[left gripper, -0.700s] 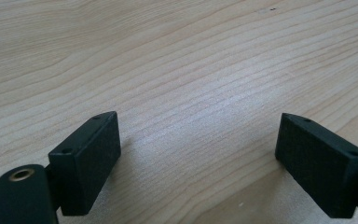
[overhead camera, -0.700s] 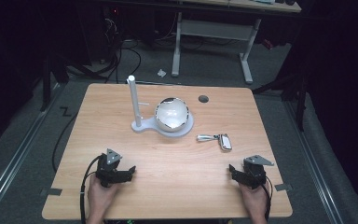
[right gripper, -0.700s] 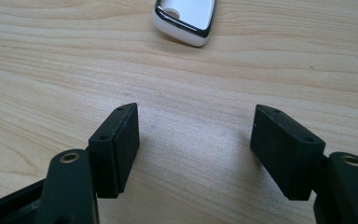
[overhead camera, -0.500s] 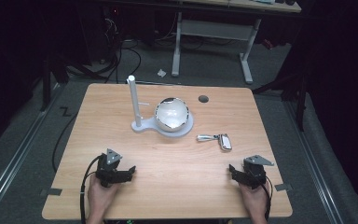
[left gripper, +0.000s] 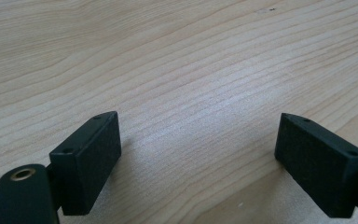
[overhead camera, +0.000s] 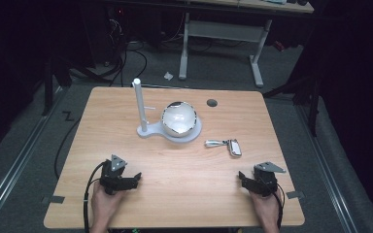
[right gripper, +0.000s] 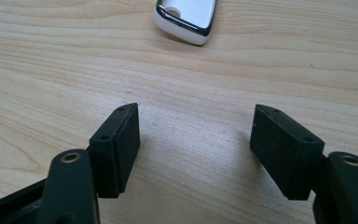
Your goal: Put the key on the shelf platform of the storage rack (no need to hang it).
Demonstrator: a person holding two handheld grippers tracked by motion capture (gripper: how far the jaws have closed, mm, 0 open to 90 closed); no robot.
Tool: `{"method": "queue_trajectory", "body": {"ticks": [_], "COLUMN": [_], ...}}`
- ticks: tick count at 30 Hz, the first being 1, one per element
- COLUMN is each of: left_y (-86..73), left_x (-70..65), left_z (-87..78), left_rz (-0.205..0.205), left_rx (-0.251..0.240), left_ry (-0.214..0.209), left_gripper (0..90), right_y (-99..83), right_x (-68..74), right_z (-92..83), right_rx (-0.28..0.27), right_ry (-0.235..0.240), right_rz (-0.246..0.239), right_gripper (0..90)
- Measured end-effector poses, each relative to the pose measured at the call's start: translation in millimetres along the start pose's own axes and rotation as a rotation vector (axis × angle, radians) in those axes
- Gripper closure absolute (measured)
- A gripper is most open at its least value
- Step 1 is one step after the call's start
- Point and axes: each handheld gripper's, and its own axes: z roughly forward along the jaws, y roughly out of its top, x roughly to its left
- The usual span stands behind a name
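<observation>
**While both grippers wait at the near edge, the key fob is the target**

With nothing yet in either grip, both tools rest low on the table (overhead camera: pixel 291 121), one at each near corner. The left gripper (overhead camera: pixel 135 180) sits at about seven o'clock from the table's centre, jaws spread wide over bare wood in its own view. The right gripper (overhead camera: pixel 241 177) sits at about five o'clock, jaws equally parted and empty.

Nearest to that right gripper is the silver key fob (overhead camera: pixel 233 147), lying flat at roughly eleven o'clock from it, with a metal key blade (overhead camera: pixel 215 143) pointing away toward nine. In the right gripper view the fob's rounded end (right gripper: pixel 186 16) peeks in at twelve o'clock, dead ahead of the jaws.

My read: the reach for the fob comes first. To do it well, I'd keep the jaws parted, travel straight ahead, come down low and square across the fob's narrow sides, not its slippery chromed end. It lies flat, so the tips must nearly skim the wood.

Farther back, at twelve o'clock, a white stand (overhead camera: pixel 141 109) and a shiny bowl (overhead camera: pixel 178 118) share a round base, well apart from both grippers.
</observation>
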Motion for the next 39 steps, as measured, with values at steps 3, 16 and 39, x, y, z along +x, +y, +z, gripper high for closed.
{"method": "queue_trajectory", "body": {"ticks": [3, 16, 39], "left_y": [0.0, 0.0, 0.0], "left_x": [0.0, 0.0, 0.0], "left_z": [0.0, 0.0, 0.0], "left_rz": [0.000, 0.000, 0.000], "left_rx": [0.000, 0.000, 0.000], "left_ry": [0.000, 0.000, 0.000], "left_gripper": [14.7, 14.8, 15.0], "right_y": [-0.6, 0.1, 25.0], "right_x": [0.3, 2.3, 13.2], "right_z": [-0.7, -2.7, -11.7], "right_rx": [-0.002, 0.004, -0.016], "right_ry": [0.001, -0.001, 0.039], "right_rz": [-0.003, -0.011, -0.045], "right_gripper": [35.4, 42.5, 46.0]}}
